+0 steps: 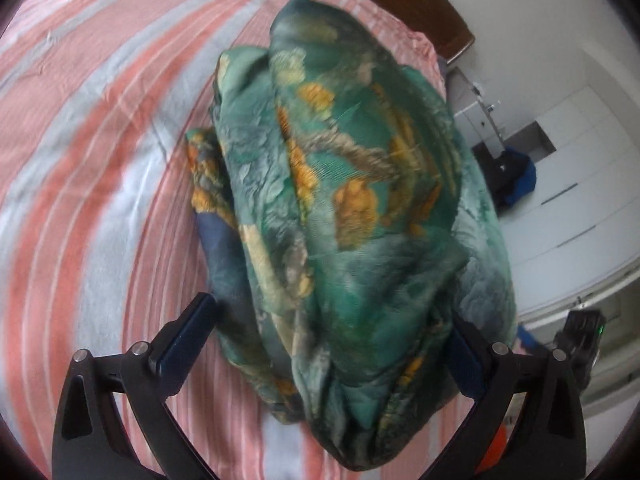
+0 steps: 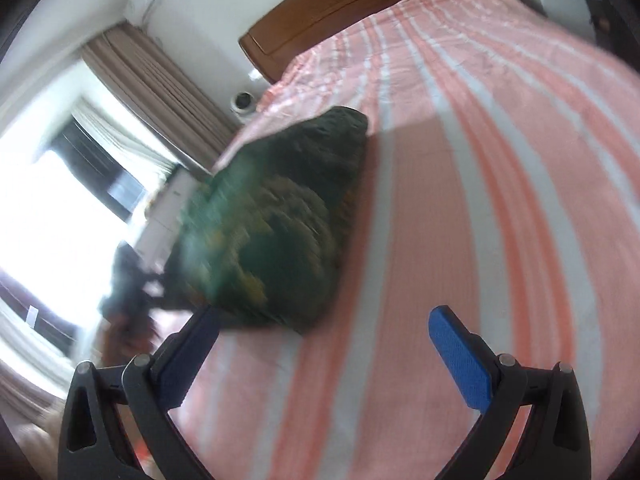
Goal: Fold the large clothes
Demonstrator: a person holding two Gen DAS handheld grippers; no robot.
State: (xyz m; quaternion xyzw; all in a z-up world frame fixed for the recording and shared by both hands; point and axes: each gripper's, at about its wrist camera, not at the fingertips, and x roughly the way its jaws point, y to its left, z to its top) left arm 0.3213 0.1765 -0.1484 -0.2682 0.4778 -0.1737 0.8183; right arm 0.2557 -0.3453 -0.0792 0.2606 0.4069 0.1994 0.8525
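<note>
One large garment (image 1: 340, 208), green with orange and yellow print and a dark blue patch at its left edge, lies bunched in a rough folded heap on the bed (image 1: 100, 160). In the left wrist view it fills the middle of the frame, and its near end sits between the two fingers of the left hand-held gripper (image 1: 332, 344). That gripper is spread wide: the left finger stands just beside the cloth on the bare sheet, and the right finger is against or partly under the fabric, but whether either pad actually presses it cannot be told.

In the right wrist view the same garment (image 2: 280, 216) is blurred and lies ahead and to the left. The right hand-held gripper (image 2: 324, 328) is also spread wide and holds nothing; its left fingertip is near the garment's near corner, its right finger (image 2: 460, 360) is over bare sheet.

The bed has one pink-and-white striped sheet, with a broad open stretch to the right of the garment in the right wrist view. The garment lies close to the bed's side edge. One brown wooden headboard (image 2: 340, 4) closes the far end. Beyond the edge are white drawers (image 1: 572, 208) and a curtained window (image 2: 80, 200).
</note>
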